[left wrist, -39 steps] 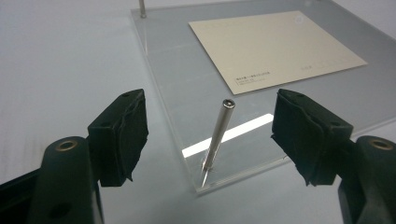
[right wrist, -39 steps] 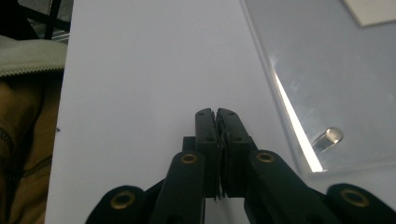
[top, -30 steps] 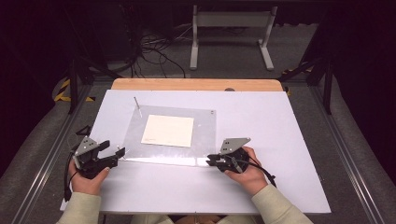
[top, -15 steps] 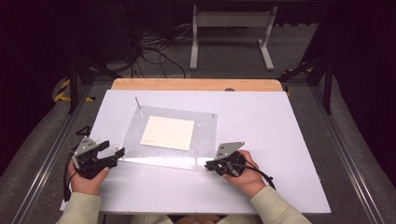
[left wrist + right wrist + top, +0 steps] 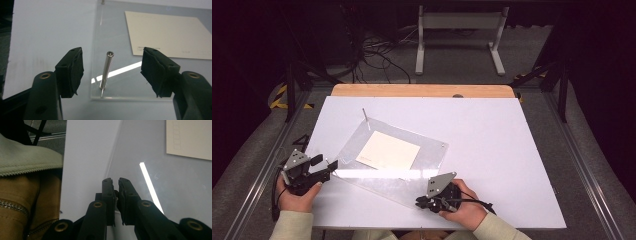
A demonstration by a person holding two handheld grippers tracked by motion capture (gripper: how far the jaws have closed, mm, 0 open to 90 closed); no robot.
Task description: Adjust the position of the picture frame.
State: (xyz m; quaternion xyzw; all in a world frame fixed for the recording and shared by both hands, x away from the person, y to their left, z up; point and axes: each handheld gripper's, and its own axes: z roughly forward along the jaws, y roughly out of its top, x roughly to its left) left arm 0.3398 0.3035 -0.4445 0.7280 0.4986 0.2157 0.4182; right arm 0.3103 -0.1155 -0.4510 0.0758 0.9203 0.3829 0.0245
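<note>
Clear glossy acrylic sheet (image 5: 407,165): smooth, reflecting a bright light streak. Cream matt paper card (image 5: 388,150). Slim polished metal pin (image 5: 106,70), shiny. White matt tabletop (image 5: 492,150), smooth. Pale wooden board edge (image 5: 422,90). Ribbed beige cloth sleeve (image 5: 27,157).

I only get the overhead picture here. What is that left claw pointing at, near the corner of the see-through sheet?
Observer: A thin metal pin stands upright at the corner of the clear sheet. It is between the open jaws of the left gripper and touches neither.
Operator: And the other claw, is it open as well?
Observer: No. The jaws of the right gripper are almost together, right at the sheet's edge.
Operator: Is anything printed on that pale card?
Observer: Yes, the card has a faint row of small boxes near one corner.
</note>
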